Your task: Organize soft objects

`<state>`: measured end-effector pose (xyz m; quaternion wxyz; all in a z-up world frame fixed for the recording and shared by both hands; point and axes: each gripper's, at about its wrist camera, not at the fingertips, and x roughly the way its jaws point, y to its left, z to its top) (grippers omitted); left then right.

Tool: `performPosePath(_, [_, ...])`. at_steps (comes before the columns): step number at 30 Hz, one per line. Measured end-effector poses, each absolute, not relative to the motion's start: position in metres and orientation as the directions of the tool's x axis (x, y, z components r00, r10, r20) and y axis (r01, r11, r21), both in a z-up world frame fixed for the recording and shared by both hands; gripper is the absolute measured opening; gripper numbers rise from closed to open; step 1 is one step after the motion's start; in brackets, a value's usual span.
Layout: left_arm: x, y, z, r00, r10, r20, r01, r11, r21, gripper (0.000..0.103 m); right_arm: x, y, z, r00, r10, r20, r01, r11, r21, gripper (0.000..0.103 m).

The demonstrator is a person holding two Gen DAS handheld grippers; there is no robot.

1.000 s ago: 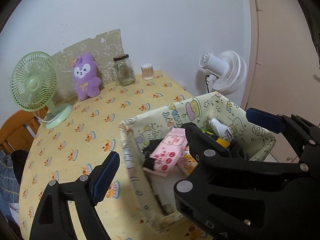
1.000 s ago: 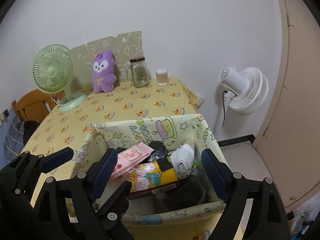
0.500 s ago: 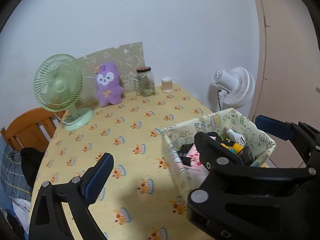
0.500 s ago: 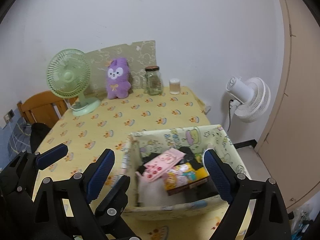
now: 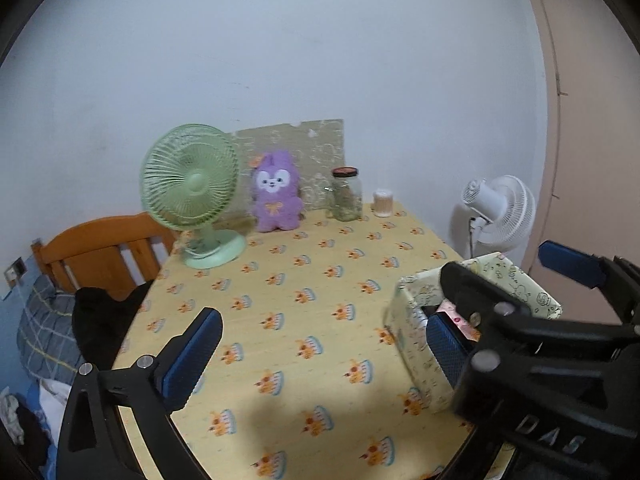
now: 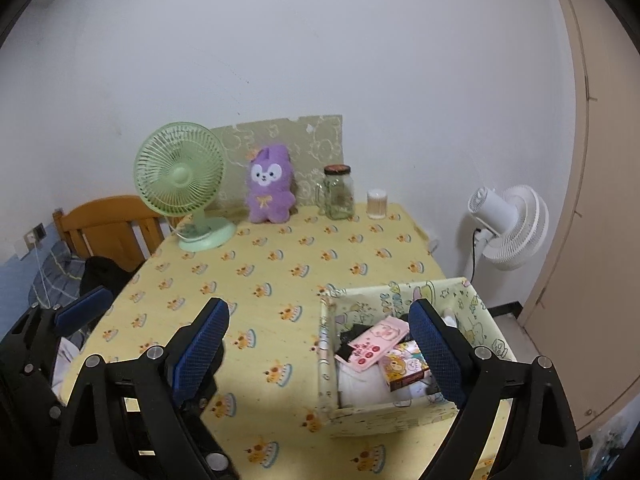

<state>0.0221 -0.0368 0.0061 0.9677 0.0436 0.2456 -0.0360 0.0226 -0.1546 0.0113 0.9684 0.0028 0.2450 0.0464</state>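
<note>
Box (image 6: 404, 414): sitting at the table's (image 6: 280, 264) near right edge, holding soft things.
Left gripper (image 5: 320, 356): jaws opening wide, holding nothing.
Right gripper (image 6: 320, 344): jaws wide, holding nothing.

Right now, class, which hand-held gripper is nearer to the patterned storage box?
Right. The right hand-held gripper hangs beside the box, one finger over it; the left hand-held gripper is farther left over the table.
</note>
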Motion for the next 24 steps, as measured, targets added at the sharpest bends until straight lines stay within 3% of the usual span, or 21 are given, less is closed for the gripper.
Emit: performPosePath(24, [-0.024, 0.031, 0.029, 0.929, 0.031, -0.370, -0.028, 1.000, 0.014, 0.103, -0.029, -0.142, 0.034, 0.929, 0.031, -0.370, -0.023, 0.999, 0.026, 0.098])
